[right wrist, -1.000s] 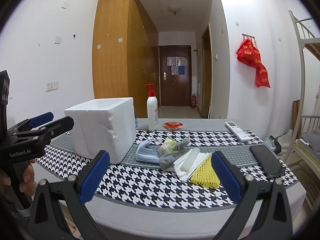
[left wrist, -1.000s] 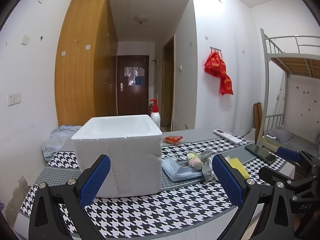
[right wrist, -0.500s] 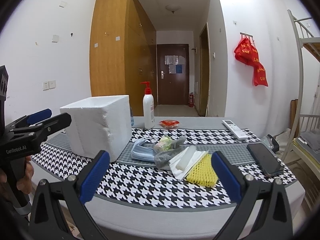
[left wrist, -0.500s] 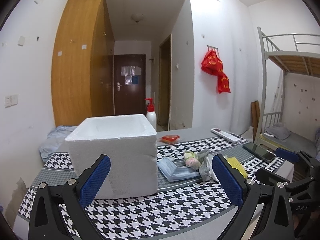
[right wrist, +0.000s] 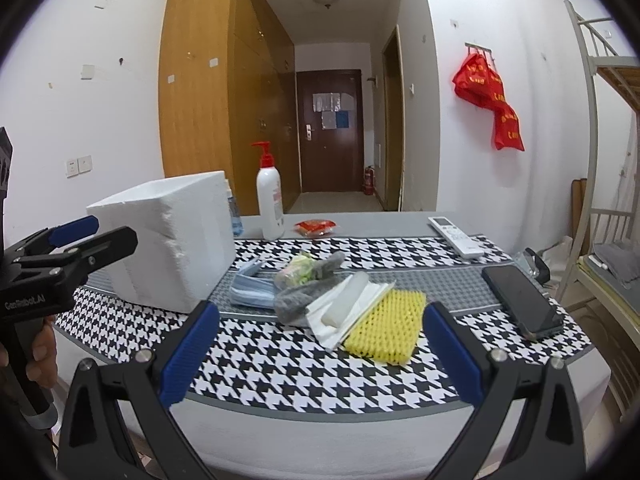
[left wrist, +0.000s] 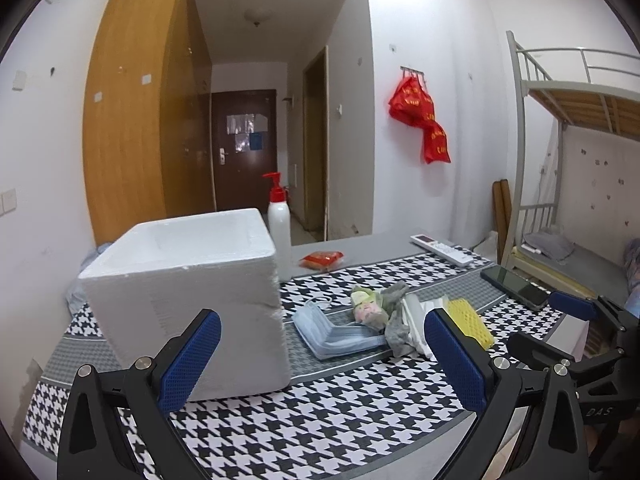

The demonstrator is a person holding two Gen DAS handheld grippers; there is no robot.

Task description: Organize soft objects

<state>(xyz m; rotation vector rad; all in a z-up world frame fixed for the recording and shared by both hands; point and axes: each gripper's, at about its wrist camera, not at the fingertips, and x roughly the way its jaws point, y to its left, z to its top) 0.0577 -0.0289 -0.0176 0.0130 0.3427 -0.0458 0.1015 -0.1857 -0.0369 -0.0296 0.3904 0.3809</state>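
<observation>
A pile of soft things lies mid-table: blue face masks [left wrist: 336,334] [right wrist: 250,290], a grey sock [left wrist: 394,330] [right wrist: 296,300], a small floral cloth [left wrist: 368,306] [right wrist: 298,272], white foam sheets [right wrist: 348,306] and a yellow foam net [right wrist: 386,328] [left wrist: 468,320]. A white styrofoam box [left wrist: 192,300] [right wrist: 168,236] stands open-topped at the left. My left gripper [left wrist: 320,358] is open and empty, in front of the box and masks. My right gripper [right wrist: 316,350] is open and empty, near the table's front edge before the yellow net.
A pump bottle [right wrist: 269,200] stands behind the box. A red packet [right wrist: 316,226], a white remote [right wrist: 456,236] and a black phone [right wrist: 522,306] lie on the houndstooth tablecloth [right wrist: 280,360]. A bunk bed [left wrist: 560,160] stands at the right.
Both grippers have risen and shifted a little, so the table sits lower in view. The objects on the table have not moved. Both stay open.
</observation>
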